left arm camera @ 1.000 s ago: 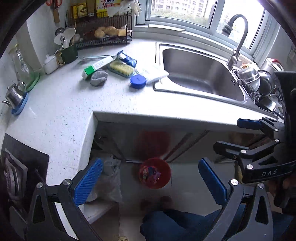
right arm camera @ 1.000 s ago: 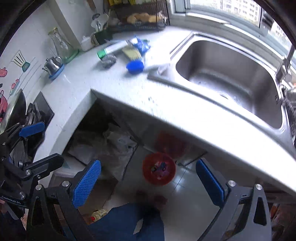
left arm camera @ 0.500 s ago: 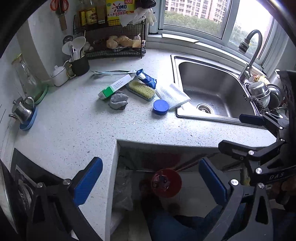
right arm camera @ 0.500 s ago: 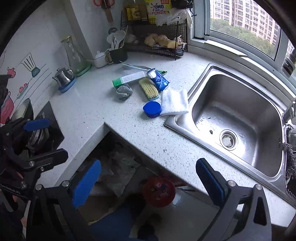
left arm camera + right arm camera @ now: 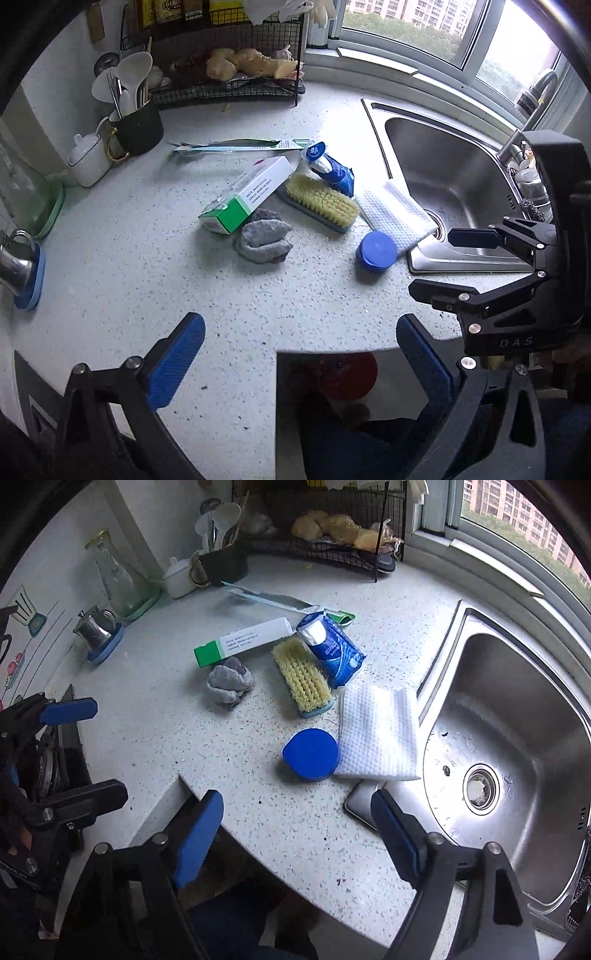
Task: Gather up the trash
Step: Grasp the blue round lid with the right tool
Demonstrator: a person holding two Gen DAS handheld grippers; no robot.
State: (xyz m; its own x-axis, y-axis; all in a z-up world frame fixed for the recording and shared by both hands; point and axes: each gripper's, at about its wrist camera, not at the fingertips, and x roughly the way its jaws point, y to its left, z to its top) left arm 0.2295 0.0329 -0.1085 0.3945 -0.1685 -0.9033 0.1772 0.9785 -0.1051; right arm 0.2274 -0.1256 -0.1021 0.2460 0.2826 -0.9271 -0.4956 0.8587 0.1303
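Your trash sits mid-counter (image 5: 258, 812): a crumpled grey wad (image 5: 229, 682) touching a green-ended box (image 5: 242, 641), a blue packet (image 5: 334, 648) beside the brush (image 5: 302, 677). Your left gripper (image 5: 299, 360) gapes empty; your right gripper (image 5: 297, 830) is closing, nothing between.

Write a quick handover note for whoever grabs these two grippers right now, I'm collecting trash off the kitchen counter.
Left gripper: open, empty, above the counter edge.
Right gripper: empty, fingers closing with nothing between them, near the sink corner.
On the counter: green-and-white box, grey crumpled wad, scrub brush, blue packet, white cloth, blue lid.
Red bin sits on the floor below the counter.
Done: nothing picked up now.
Left: all pieces, probably the wad or lid first.
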